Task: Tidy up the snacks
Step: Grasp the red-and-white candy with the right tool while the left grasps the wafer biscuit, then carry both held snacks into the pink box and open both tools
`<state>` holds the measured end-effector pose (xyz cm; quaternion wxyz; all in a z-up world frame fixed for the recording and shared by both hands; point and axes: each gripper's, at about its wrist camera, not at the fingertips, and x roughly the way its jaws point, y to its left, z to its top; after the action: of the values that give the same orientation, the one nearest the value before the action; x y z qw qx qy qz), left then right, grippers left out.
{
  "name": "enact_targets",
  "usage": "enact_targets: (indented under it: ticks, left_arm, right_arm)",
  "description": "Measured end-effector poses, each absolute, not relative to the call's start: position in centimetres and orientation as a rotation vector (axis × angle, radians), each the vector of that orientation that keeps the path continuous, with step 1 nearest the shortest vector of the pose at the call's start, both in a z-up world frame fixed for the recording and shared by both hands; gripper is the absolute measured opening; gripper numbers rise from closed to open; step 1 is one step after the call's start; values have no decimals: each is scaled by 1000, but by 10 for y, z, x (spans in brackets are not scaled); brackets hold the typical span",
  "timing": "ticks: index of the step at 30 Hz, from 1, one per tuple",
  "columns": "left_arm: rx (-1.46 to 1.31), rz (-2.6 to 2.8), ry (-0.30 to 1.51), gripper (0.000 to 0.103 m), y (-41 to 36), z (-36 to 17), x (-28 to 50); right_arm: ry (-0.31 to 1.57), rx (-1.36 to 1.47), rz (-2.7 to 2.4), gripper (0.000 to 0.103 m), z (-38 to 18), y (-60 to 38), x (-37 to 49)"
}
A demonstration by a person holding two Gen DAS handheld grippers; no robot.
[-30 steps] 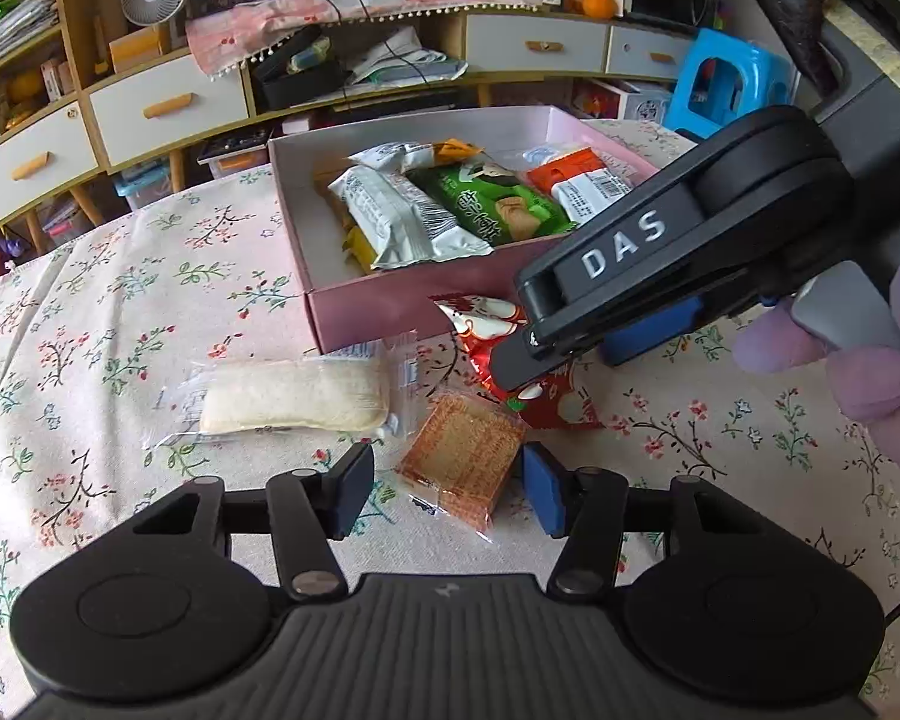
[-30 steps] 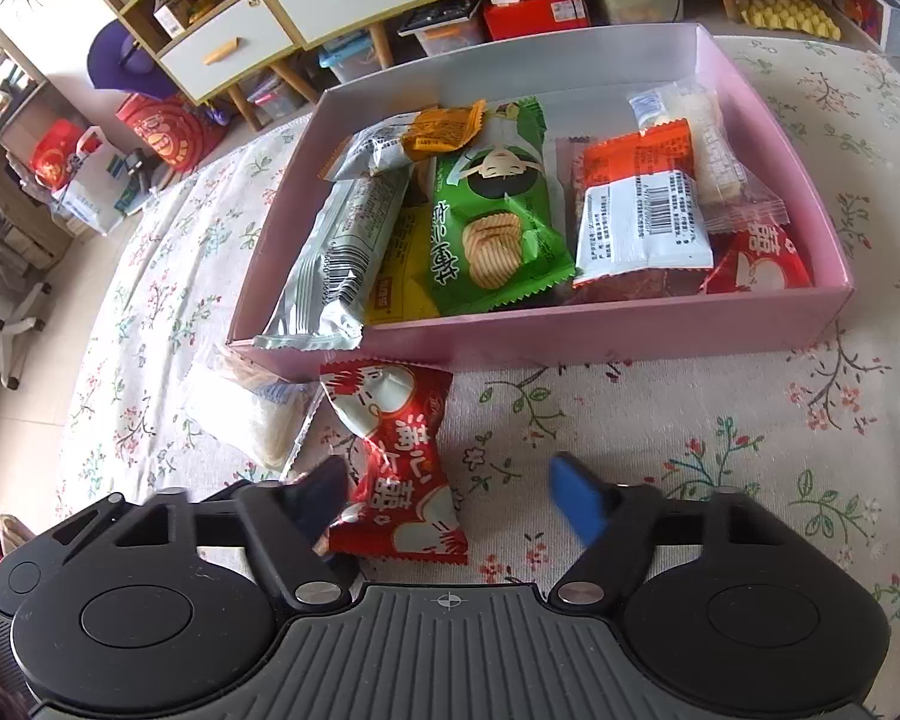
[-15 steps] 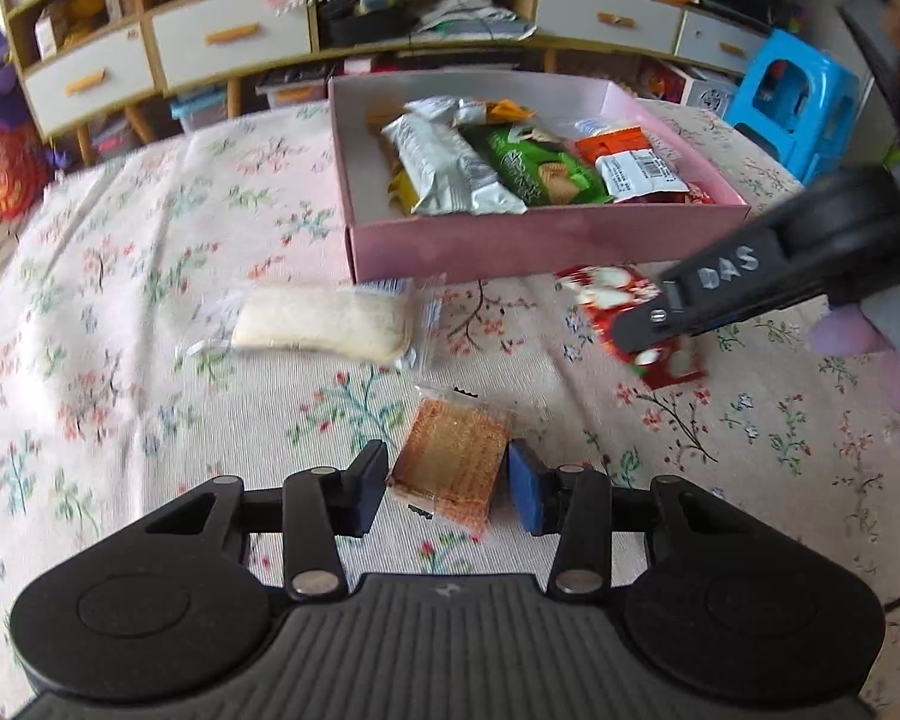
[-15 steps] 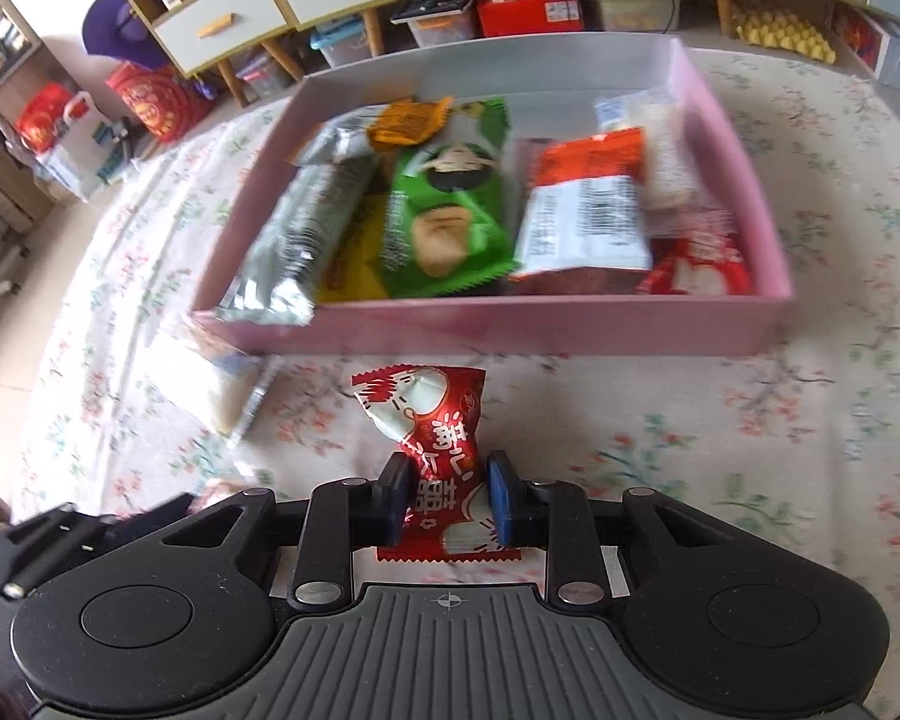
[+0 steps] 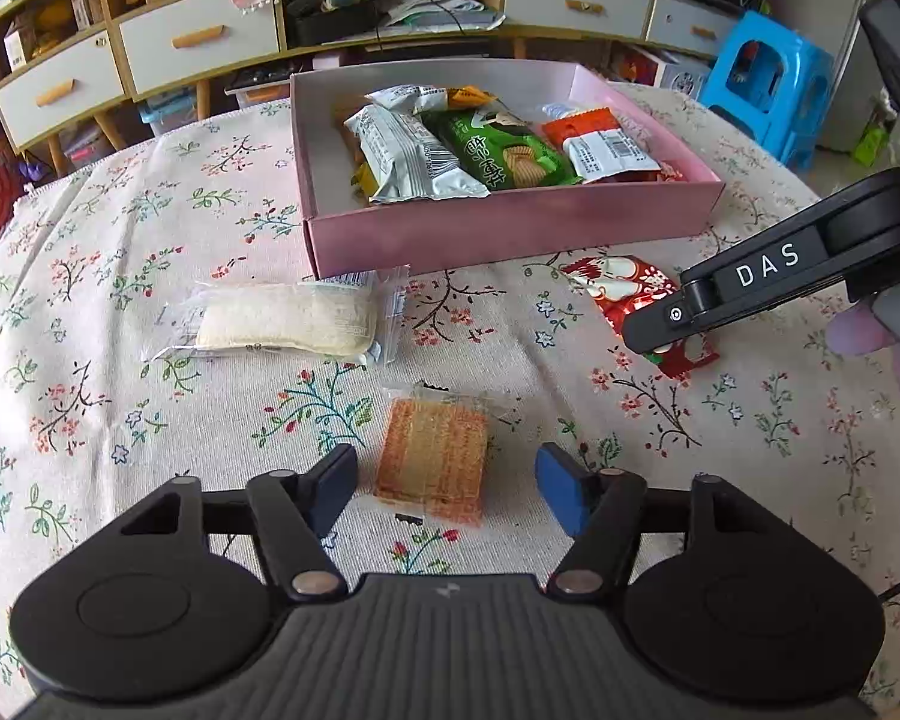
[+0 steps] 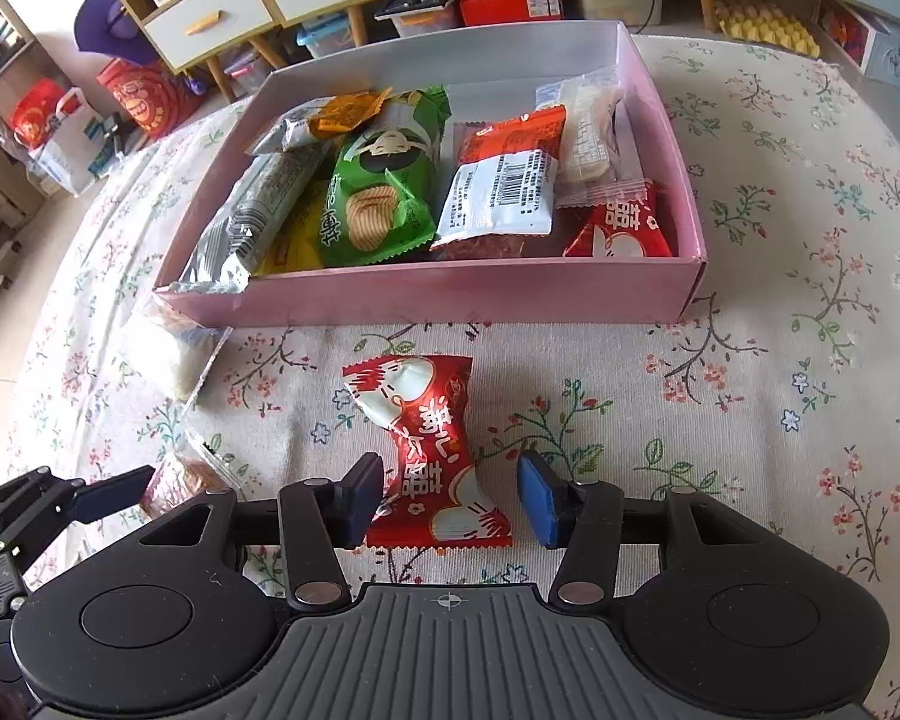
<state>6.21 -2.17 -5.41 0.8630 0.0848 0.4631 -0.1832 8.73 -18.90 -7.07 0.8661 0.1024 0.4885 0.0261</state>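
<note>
An orange biscuit packet (image 5: 429,459) lies flat on the floral cloth between the fingers of my left gripper (image 5: 447,489). Its jaws are opening and neither pad touches the packet. A red sweet packet (image 6: 432,450) lies between the fingers of my right gripper (image 6: 450,498), whose jaws are also opening; the right pad stands clear of it. Just beyond both is the pink box (image 6: 450,294), which holds several snack packets. A clear-wrapped white bread (image 5: 285,318) lies at the box's front left corner.
From the left wrist, the right gripper's black finger (image 5: 750,276) reaches over the red packet. Behind the table stand shelves with drawers (image 5: 198,42) and a blue stool (image 5: 768,78). Red bags (image 6: 144,96) sit on the floor to the left.
Half a second ago each gripper was closed on its packet. Both have since spread their jaws, and the packets lie on the cloth.
</note>
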Motion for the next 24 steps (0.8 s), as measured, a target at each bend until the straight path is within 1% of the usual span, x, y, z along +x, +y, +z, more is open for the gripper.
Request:
enact_targets:
  ticks: [2, 4, 6, 8, 9, 11, 17, 24]
  left_arm:
    - [177, -382, 970, 53, -23, -54, 64]
    - [173, -383, 977, 51, -23, -54, 65]
    - [172, -379, 975, 44, -23, -54, 64]
    - [175, -369, 974, 33, -22, -53, 64]
    - [173, -366, 976, 33, -22, -52, 65]
    - [161, -362, 982, 32, -21, -52, 65]
    - [132, -344, 983, 32, -17, -49, 66]
    - [74, -345, 966, 32, -12, -37, 67]
  right_arm:
    - [1020, 209, 55, 49, -71, -187, 88]
    - [1015, 199, 53, 49, -72, -185, 88]
    - [1007, 183, 50, 49, -72, -183, 88]
    - [1004, 173, 45, 49, -73, -180, 88]
    - [1003, 167, 40, 47, -73, -180, 88]
    - [1002, 151, 40, 30, -73, -177, 88]
    - [998, 133, 53, 25, -70, -177, 86]
    - [982, 178, 82, 24, -57, -185, 82]
